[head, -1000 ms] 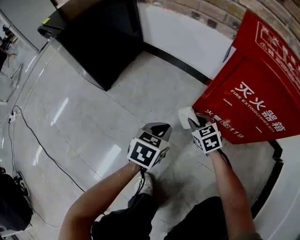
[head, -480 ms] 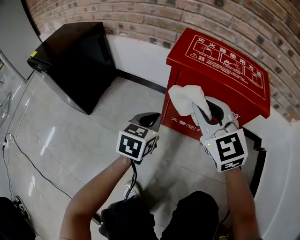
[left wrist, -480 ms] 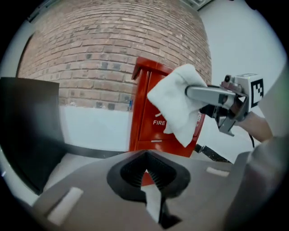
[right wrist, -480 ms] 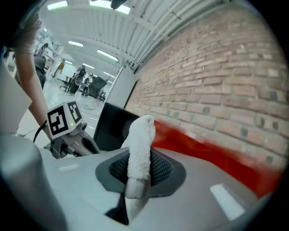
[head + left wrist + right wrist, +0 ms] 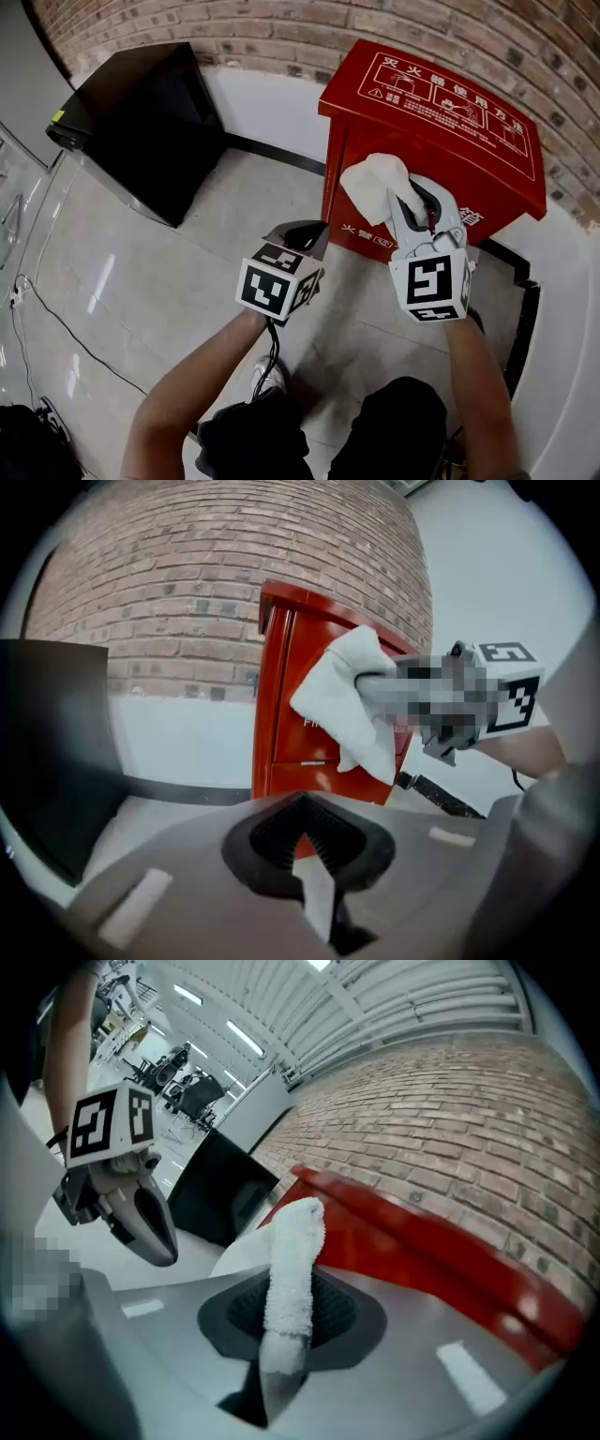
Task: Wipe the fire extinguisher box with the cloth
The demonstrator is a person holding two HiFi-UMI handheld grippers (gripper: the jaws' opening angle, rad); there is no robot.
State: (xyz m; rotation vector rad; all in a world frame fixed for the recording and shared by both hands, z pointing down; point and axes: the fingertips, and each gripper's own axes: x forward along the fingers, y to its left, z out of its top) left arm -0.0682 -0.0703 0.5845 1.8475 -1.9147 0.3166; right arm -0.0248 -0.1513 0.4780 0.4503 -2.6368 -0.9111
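A red fire extinguisher box (image 5: 441, 103) stands against a brick wall, white print on its lid and front; it also shows in the left gripper view (image 5: 281, 705) and the right gripper view (image 5: 441, 1251). My right gripper (image 5: 412, 202) is shut on a white cloth (image 5: 373, 183), held just in front of the box's upper front edge. The cloth (image 5: 291, 1269) sticks out between its closed jaws and hangs bunched in the left gripper view (image 5: 342, 705). My left gripper (image 5: 302, 234) is shut and empty, lower left of the box, near its left corner.
A black cabinet (image 5: 141, 112) stands to the left of the box against the wall. A black cable (image 5: 66, 323) runs across the glossy tile floor at the left. The person's legs and a shoe (image 5: 264, 380) are below the grippers. A black floor strip (image 5: 520, 309) runs right of the box.
The view has swung up and toward the box. My right gripper rose with the cloth from low at the box's front to near its top edge. The left gripper stayed shut.
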